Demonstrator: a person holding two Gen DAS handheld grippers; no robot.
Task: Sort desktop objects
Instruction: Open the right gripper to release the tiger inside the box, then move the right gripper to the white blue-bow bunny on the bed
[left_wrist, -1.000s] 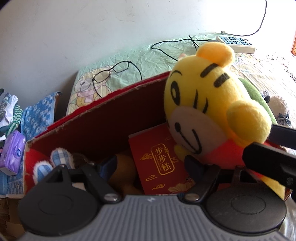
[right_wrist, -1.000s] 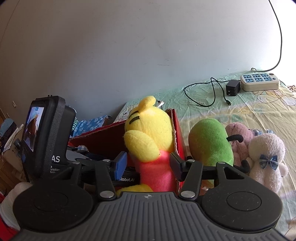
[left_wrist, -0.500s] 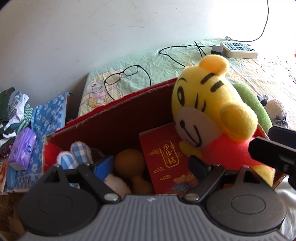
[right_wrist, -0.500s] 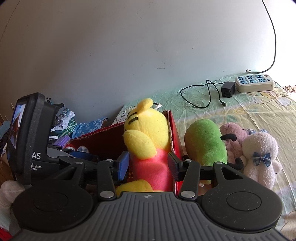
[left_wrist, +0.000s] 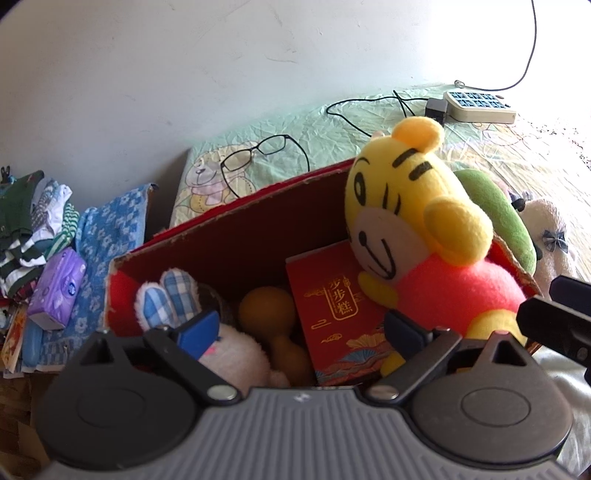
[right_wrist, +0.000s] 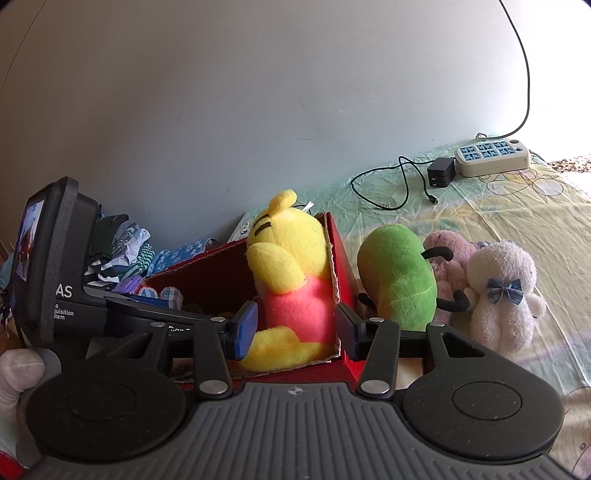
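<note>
Over the red box (left_wrist: 236, 236) my left gripper (left_wrist: 299, 328) is spreading its jaws with nothing between them; the yellow tiger plush (right_wrist: 291, 280) sits in the box's right corner. I judge this toy placed. My right gripper (right_wrist: 295, 328) stands half-open around it, pads seemingly clear. Next: back off, fetch the green plush (right_wrist: 399, 280). Only the left view shows the red booklet (left_wrist: 332, 306) inside.

One red box (left_wrist: 229, 236). Five plush toys: yellow tiger (left_wrist: 424, 229), green one (right_wrist: 399, 273), pink one (right_wrist: 448, 251), white bear (right_wrist: 502, 291), rabbit (left_wrist: 236, 354). One pair of glasses (left_wrist: 255, 151), one power strip (right_wrist: 491, 157).
</note>
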